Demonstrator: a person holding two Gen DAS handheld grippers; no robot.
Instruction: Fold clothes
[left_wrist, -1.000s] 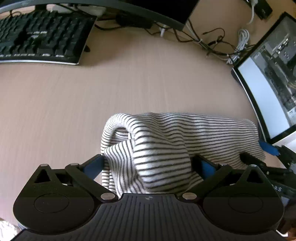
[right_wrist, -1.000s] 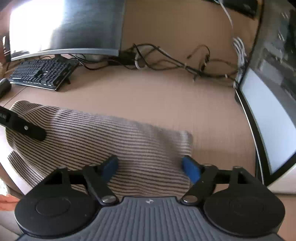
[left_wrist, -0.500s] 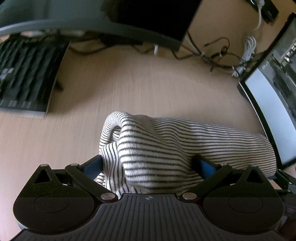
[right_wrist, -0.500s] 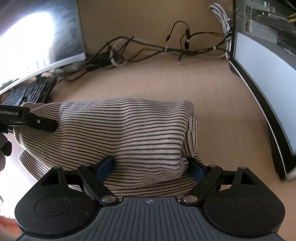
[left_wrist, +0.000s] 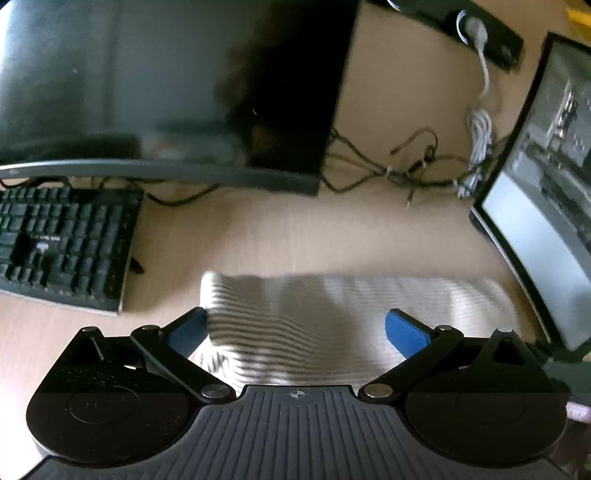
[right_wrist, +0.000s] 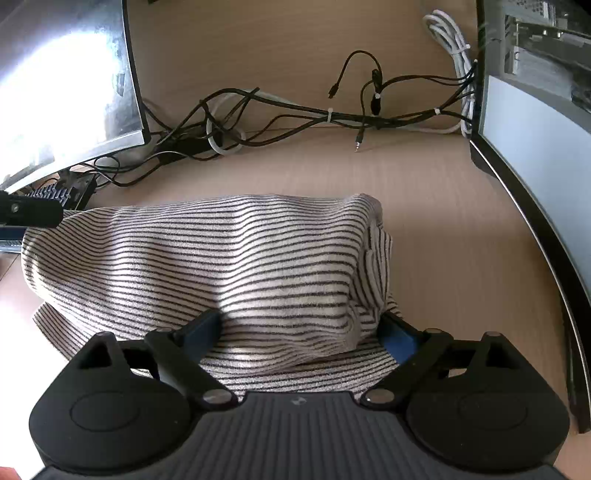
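a folded striped garment (right_wrist: 229, 266), off-white knit with thin dark stripes, lies in a soft, rounded bundle on a light wooden desk (right_wrist: 443, 206), between a curved monitor (right_wrist: 62, 77) on the left and a second screen (right_wrist: 535, 155) on the right. its long axis runs left to right across the desk, the stripes following the same line; a lower layer of cloth shows beneath the near edge. the right gripper (right_wrist: 301, 332) has its blue-padded jaws spread wide and opening, the near fold of the garment sitting between them, the right pad at the cloth's edge. the left gripper (left_wrist: 295, 332) stands open over the blurred left end of the bundle, its pads clear of any grip. a keyboard (left_wrist: 62, 243) sits to the left, tangled cables (right_wrist: 295, 114) behind.
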